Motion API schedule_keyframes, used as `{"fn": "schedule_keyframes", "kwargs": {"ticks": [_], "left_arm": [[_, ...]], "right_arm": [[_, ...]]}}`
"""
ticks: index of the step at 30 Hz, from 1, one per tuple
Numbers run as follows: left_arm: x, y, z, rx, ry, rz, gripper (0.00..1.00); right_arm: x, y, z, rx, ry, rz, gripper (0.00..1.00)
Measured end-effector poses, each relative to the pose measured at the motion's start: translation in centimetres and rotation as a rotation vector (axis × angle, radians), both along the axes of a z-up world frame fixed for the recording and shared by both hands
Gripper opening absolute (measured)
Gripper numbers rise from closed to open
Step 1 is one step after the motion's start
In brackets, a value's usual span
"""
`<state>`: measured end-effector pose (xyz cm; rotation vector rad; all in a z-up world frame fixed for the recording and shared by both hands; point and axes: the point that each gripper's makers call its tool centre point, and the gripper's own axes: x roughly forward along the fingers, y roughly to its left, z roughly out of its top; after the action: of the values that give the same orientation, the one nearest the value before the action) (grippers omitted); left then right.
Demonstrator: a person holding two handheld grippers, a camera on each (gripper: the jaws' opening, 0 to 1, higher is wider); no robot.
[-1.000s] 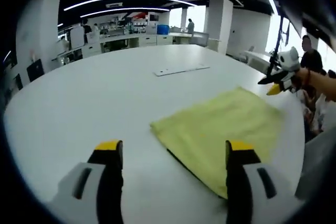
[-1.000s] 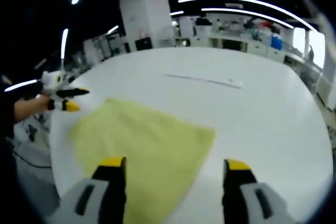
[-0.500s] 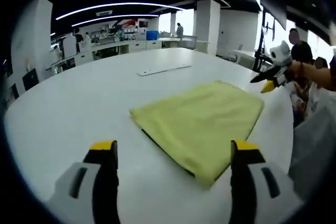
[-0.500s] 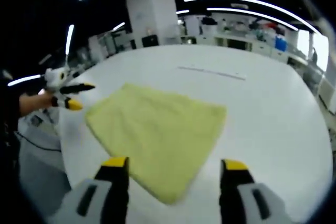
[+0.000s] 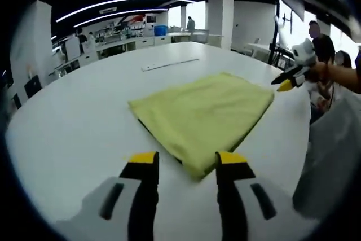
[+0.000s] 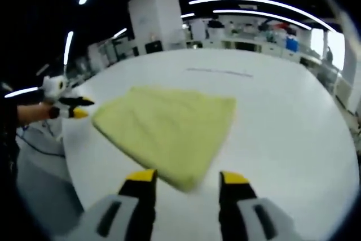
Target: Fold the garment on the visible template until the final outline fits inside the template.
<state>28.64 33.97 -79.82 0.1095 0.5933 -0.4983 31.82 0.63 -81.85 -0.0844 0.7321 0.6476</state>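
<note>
A folded yellow-green garment (image 5: 203, 108) lies flat on the white round table (image 5: 73, 128); a thin dark edge (image 5: 145, 128) shows under its near left side. My left gripper (image 5: 186, 159) is open, its jaws narrowed, and the garment's near corner lies between the tips. In the right gripper view the same garment (image 6: 166, 119) lies ahead, and its near corner sits between the narrowed jaws of my open right gripper (image 6: 186, 178). Each view also shows the other gripper in a hand past the table edge: the right gripper (image 5: 289, 78) and the left gripper (image 6: 72, 108).
A flat white strip (image 5: 169, 64) lies on the table beyond the garment, also seen as a thin strip (image 6: 217, 71) in the right gripper view. People (image 5: 322, 40) stand off the table's right side. Benches and shelves line the far room.
Both cameras moved closer to the garment's near corners. Both pairs of jaws have narrowed markedly, and a garment corner now lies between each pair.
</note>
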Motion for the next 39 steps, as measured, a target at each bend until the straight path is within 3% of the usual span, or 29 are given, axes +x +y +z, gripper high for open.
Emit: {"fn": "schedule_keyframes", "kwargs": {"ticks": [3, 6, 13, 19, 23, 36, 39], "left_arm": [[-0.4, 0.0, -1.0, -0.016, 0.026, 0.017, 0.26], [-0.7, -0.2, -0.6, -0.014, 0.025, 0.046, 0.21], [-1.4, -0.8, -1.5, -0.047, 0.067, 0.066, 0.08], [-1.3, -0.8, -2.1, -0.073, 0.074, 0.107, 0.06], [-1.2, -1.1, -2.4, -0.07, 0.086, 0.113, 0.05], [-1.6, 0.0, -3.5, 0.005, 0.114, 0.144, 0.05], [-1.7, -0.2, -3.6, -0.025, 0.134, 0.175, 0.04]], "right_arm": [[-0.5, -0.3, -0.6, -0.015, -0.011, -0.016, 0.3], [-0.7, -0.5, -1.2, -0.017, -0.016, -0.025, 0.21], [-0.4, -0.6, -1.4, 0.031, -0.031, -0.061, 0.12], [-0.4, -0.2, -2.0, 0.096, -0.006, -0.086, 0.08], [-0.4, 0.3, -2.2, 0.18, 0.021, -0.102, 0.02], [-0.3, 0.2, -2.3, 0.189, 0.023, -0.126, 0.0], [-0.2, 0.3, -2.4, 0.187, 0.023, -0.123, 0.0]]}}
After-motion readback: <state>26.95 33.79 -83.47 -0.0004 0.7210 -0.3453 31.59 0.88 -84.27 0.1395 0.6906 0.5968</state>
